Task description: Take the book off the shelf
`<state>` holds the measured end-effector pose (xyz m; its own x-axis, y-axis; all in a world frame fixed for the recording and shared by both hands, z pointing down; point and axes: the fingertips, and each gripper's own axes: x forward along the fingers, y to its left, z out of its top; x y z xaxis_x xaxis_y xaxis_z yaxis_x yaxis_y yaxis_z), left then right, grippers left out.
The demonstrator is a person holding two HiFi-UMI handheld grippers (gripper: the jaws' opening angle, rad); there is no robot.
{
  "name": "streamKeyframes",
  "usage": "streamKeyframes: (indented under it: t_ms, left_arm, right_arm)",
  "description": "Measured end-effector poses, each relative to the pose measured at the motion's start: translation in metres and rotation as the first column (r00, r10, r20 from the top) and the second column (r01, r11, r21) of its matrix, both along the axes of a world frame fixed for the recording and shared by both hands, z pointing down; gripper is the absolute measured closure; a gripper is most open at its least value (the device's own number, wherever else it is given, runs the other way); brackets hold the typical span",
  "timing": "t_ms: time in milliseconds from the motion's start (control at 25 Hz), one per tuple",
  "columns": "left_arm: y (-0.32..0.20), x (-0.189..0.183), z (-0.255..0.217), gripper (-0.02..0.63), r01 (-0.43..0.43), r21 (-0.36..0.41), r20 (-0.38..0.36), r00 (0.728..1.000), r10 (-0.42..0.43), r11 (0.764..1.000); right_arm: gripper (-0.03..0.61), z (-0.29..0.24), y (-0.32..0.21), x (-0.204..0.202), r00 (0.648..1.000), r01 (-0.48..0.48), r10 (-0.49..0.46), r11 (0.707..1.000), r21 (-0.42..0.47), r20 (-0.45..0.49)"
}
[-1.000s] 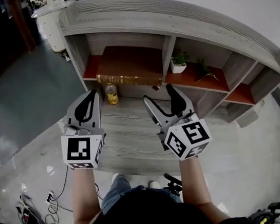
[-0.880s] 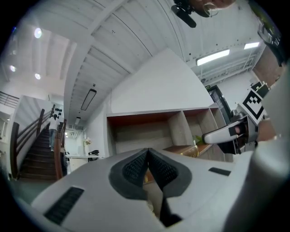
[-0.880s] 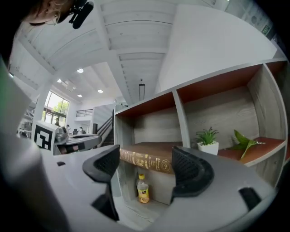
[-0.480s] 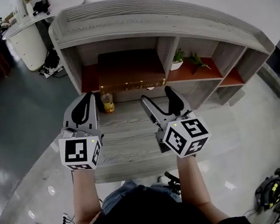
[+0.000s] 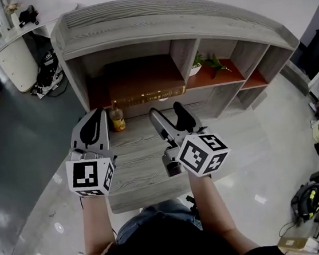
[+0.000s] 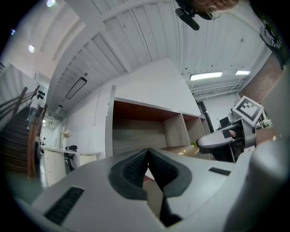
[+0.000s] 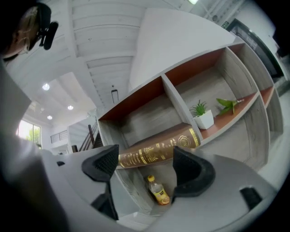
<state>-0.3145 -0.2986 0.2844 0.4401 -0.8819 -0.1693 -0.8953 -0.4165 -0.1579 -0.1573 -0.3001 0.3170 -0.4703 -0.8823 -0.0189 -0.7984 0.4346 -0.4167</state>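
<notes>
Two grippers hang in front of a grey shelf point(image 5: 169, 14), above its lower ledge point(image 5: 134, 156), and neither one touches anything. The left gripper point(image 5: 100, 110) has its jaws together, the dark pads meeting with nothing between them. The right gripper point(image 5: 166, 109) has its jaws wide apart and holds nothing. The book point(image 5: 143, 84) lies flat in the left compartment with its brown spine toward the person, well beyond the right gripper. In the head view the back part of the book goes into the shadow of the compartment, so its far edge is hard to make out. In the right gripper view the spine shows through the gap between the jaws, but the left pad covers one end of it and the right pad cuts into the other end. The gold print on the spine is too small to read. A bottle point(image 5: 117, 119) with yellow contents stands on the ledge below the book, and its label cannot be read. A small plant point(image 5: 198, 63) in a white pot and a green sprig point(image 5: 217, 64) are in the next compartment to the right. In the head view the divider hides part of the pot. In the left gripper view the closed jaws fill the lower half and hide the floor of the left compartment. There the right gripper appears at the right edge, and only a small gold patch beside it may be the book; I cannot tell.
</notes>
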Motion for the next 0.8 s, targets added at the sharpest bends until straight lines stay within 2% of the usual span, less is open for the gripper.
streamKeyframes:
  t_ms: [80,160,280,360,440,560,800]
  left_arm:
    - [-0.003,0.000,0.000,0.601,0.003,0.002,-0.002,1.000,-0.003,1.000]
    - [-0.006,0.000,0.000,0.601,0.011,0.002,-0.006,1.000,-0.011,1.000]
    - [-0.010,0.000,0.000,0.601,0.028,0.002,-0.011,1.000,-0.028,1.000]
    - [-0.011,0.001,0.000,0.601,0.041,-0.002,-0.010,0.999,-0.041,0.999]
    - [-0.010,0.002,0.001,0.601,0.048,-0.005,-0.004,0.999,-0.048,0.999]
    - [-0.007,0.004,0.003,0.601,0.058,-0.011,0.010,0.998,-0.058,0.998]
    - [-0.002,0.006,0.005,0.601,0.065,-0.017,0.041,0.997,-0.064,0.998]
  right_arm:
    - [0.215,0.005,-0.005,-0.001,0.991,0.006,-0.001,0.999,-0.038,0.131]
    - [0.215,0.012,-0.012,0.001,0.957,0.023,0.006,0.995,-0.095,0.291]
    - [0.215,0.023,-0.023,0.005,0.857,0.076,0.026,0.981,-0.177,0.514]
    - [0.215,0.030,-0.031,0.009,0.798,0.100,0.053,0.970,-0.220,0.600]
    - [0.216,0.031,-0.039,0.011,0.758,0.114,0.059,0.968,-0.222,0.650]
    - [0.216,0.029,-0.054,0.009,0.720,0.124,0.066,0.967,-0.222,0.691]
    - [0.216,0.040,-0.085,0.000,0.697,0.128,0.149,0.937,-0.326,0.702]
